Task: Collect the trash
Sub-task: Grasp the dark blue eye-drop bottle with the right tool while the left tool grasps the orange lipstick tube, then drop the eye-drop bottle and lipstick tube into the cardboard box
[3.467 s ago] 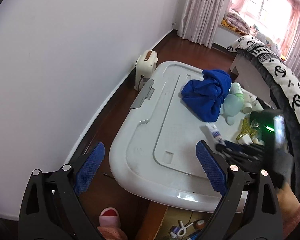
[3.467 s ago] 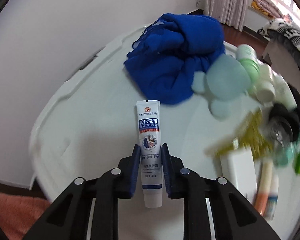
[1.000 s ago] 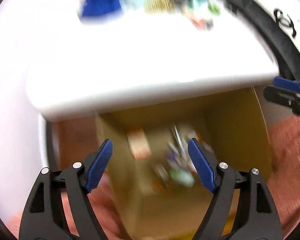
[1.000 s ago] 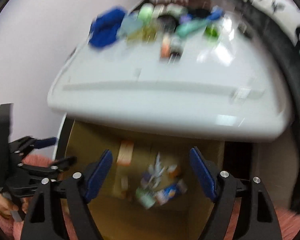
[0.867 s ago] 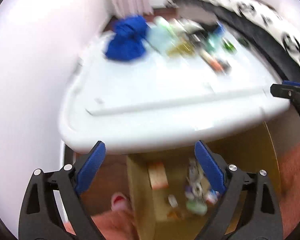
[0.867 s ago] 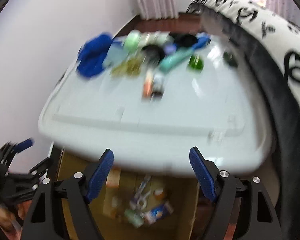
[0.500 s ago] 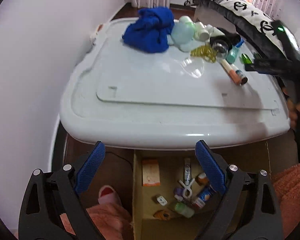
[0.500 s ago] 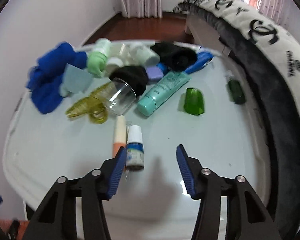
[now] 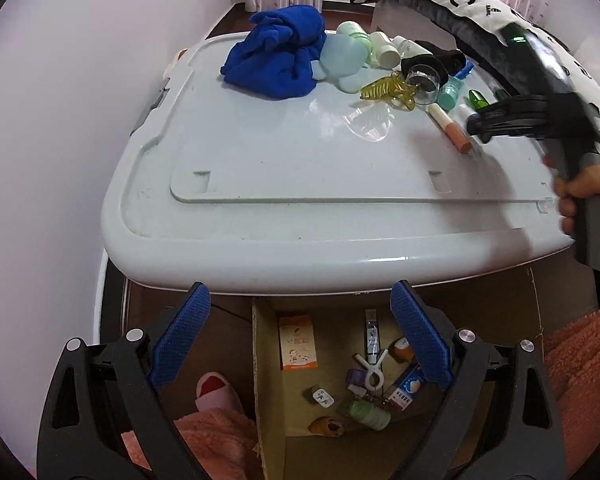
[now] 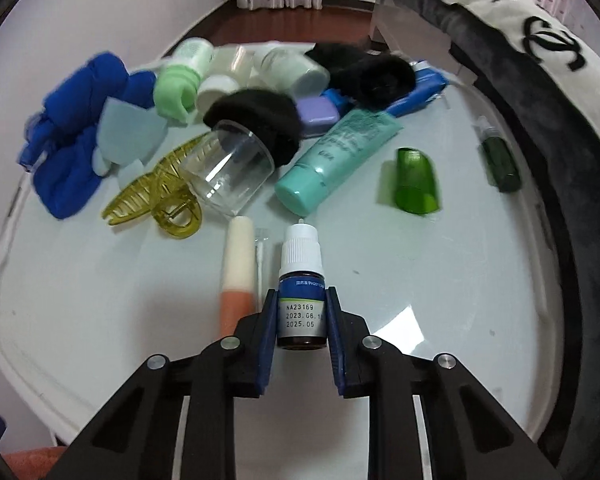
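Note:
My right gripper is shut on a small brown dropper bottle with a white cap and a blue label, lying on the white plastic bin lid. An orange and white tube lies just left of it. My left gripper is open and empty, held over the near edge of the lid, above a cardboard box on the floor that holds several discarded items. The right gripper also shows in the left wrist view, low over the lid's right side.
On the lid lie a blue cloth, a yellow hair claw, a clear cup, a teal tube, a green cap, a dark green bottle and several jars. A black-and-white bedspread runs along the right. A white wall is left.
My right gripper moved forward over the lid and closed on the dropper bottle. My left gripper stayed open and rose slightly over the box.

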`<action>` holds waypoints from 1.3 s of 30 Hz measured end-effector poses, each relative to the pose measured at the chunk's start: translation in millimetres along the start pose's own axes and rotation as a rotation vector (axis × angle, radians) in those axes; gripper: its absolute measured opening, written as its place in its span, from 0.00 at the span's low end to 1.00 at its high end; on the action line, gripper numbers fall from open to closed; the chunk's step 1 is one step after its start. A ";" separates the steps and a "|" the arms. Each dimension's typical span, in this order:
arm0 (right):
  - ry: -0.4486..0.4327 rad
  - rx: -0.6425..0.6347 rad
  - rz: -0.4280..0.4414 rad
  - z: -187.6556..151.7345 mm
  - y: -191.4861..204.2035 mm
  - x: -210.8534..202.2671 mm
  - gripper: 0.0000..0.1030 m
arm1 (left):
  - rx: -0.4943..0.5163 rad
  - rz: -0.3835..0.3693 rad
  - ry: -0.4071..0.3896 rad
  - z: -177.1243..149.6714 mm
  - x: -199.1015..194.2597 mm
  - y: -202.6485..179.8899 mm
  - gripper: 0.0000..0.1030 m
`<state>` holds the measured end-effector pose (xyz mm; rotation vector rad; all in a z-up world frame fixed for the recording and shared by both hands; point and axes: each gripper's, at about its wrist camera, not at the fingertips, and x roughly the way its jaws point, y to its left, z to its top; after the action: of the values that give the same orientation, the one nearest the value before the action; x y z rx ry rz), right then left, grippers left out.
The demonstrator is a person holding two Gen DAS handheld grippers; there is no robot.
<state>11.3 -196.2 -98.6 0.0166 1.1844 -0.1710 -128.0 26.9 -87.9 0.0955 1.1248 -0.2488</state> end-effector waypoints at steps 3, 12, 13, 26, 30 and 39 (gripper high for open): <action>-0.014 0.012 0.048 -11.7 -17.4 -25.5 0.22 | 0.013 -0.001 -0.003 -0.3 1.7 -1.6 0.87; -0.125 0.129 0.203 -54.8 -74.6 -97.6 0.22 | 0.026 -0.046 0.019 55.8 23.4 -54.6 0.87; -0.138 0.164 0.215 -59.3 -83.4 -101.2 0.22 | 0.026 -0.039 0.029 67.9 32.1 -65.1 0.87; -0.156 0.241 0.321 -61.0 -101.2 -106.2 0.23 | -0.081 0.067 0.180 166.5 143.3 -134.5 0.85; -0.159 0.271 0.345 -59.9 -106.2 -106.7 0.23 | -0.044 0.108 0.189 164.2 151.1 -145.1 0.53; -0.144 0.264 0.304 -61.6 -105.0 -100.7 0.23 | 0.014 0.010 0.182 153.0 130.2 -133.1 0.20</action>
<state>-97.0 -280.9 -21.0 0.4081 0.9957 -0.0584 27.0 -152.0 -132.7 0.1383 1.3030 -0.2432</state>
